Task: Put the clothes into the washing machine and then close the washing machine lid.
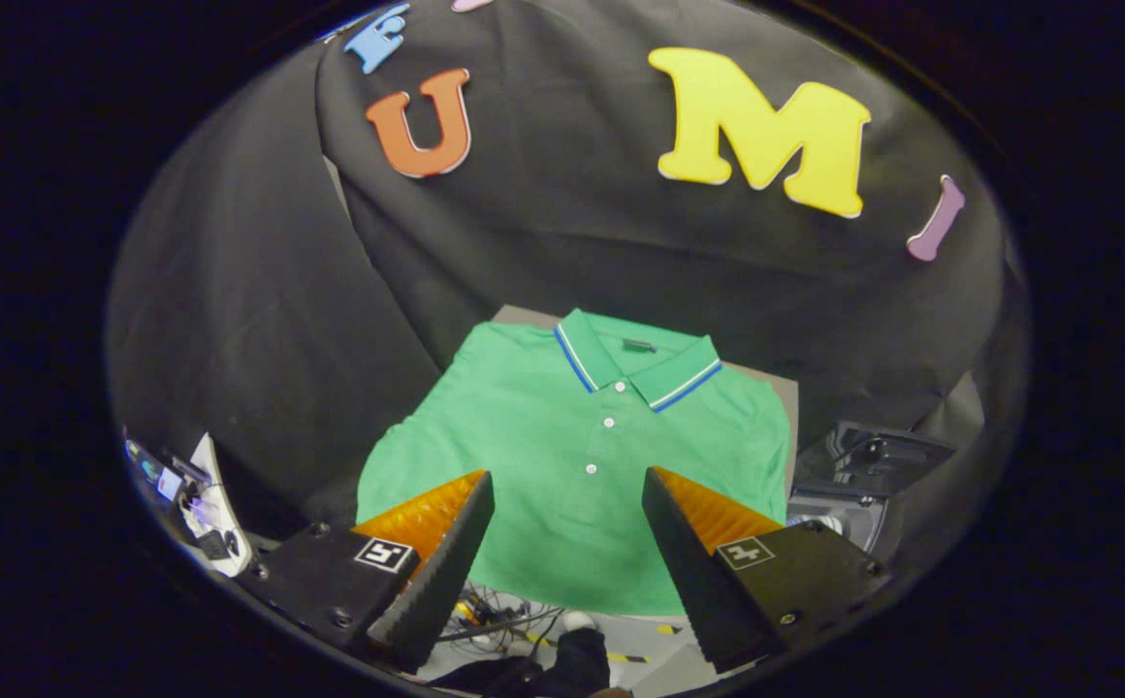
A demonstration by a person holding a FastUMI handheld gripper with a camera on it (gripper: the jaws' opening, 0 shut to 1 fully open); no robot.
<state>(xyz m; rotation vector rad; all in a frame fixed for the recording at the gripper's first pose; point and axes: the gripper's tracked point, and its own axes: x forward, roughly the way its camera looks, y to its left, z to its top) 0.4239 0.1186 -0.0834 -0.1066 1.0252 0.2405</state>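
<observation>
We held the gripper (567, 528) above the near hem of the green shirt (572, 456), its fingers (446, 548) spread wide and gripping nothing. The shirt lay flat on a grey table (787, 393), buttons up, collar at the far end, spanning the gap between the fingers and reaching beyond them. The washing machine (858, 480) stood just off the right finger, lid raised. We judged the pickup step not yet begun. A good grasp would bunch fabric near the middle, so the sleeves would not trail over the machine's rim.
</observation>
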